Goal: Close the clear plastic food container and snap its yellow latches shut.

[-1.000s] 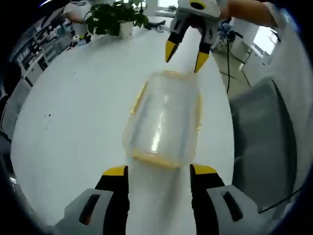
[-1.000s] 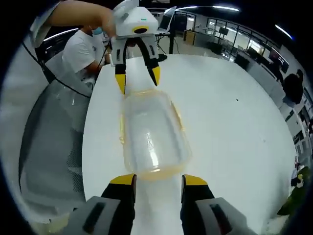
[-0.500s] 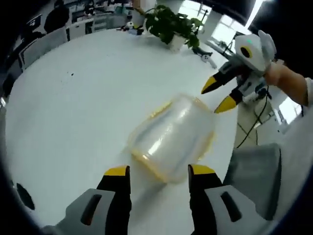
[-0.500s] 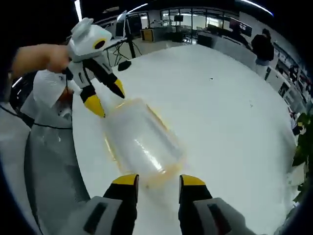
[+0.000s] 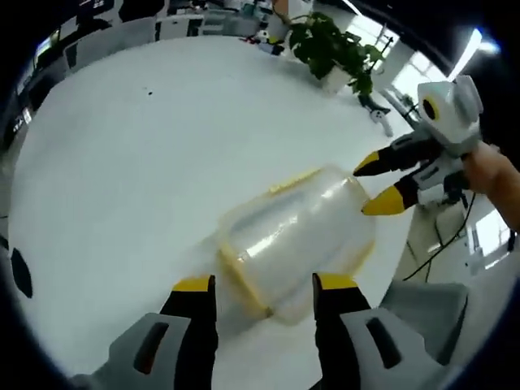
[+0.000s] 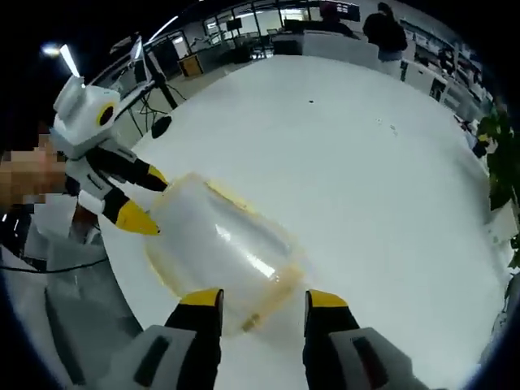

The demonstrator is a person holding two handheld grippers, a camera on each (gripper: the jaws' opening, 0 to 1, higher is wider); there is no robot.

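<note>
- In the left gripper view, the left hand-held gripper (image 5: 264,286) rises from the bottom edge, its two black jaws tipped yellow. The jaws stand spread, with the near end of the container between the tips; whether they touch it cannot be told.
- Just ahead lies the clear plastic food container (image 5: 296,233), closed, resting on the white desk (image 5: 130,179) near the desk's edge. A yellow rim runs round its near end, and a yellow latch (image 5: 294,179) shows along its far long side.
- At the container's far end, the right hand-held gripper (image 5: 380,180) comes in from the right, held by a hand (image 5: 496,179). Its two yellow tips are spread and sit right at the container's corner; contact cannot be told.
- Farther back on the desk stands a potted plant (image 5: 335,50) with green leaves.
- In the right gripper view, the right hand-held gripper (image 6: 264,298) rises from the bottom, jaws apart, with the container's near end (image 6: 219,248) just ahead of the tips.
- A yellow latch (image 6: 272,290) shows at that near end, between the jaw tips.
- At the far end, the left hand-held gripper (image 6: 142,201) reaches in from the left, its yellow tips spread and close against the container's side.
- Beyond, the desk (image 6: 357,146) stretches away, with a person (image 6: 388,34) standing at its far side.
- No brand, label or writing can be read on anything.
</note>
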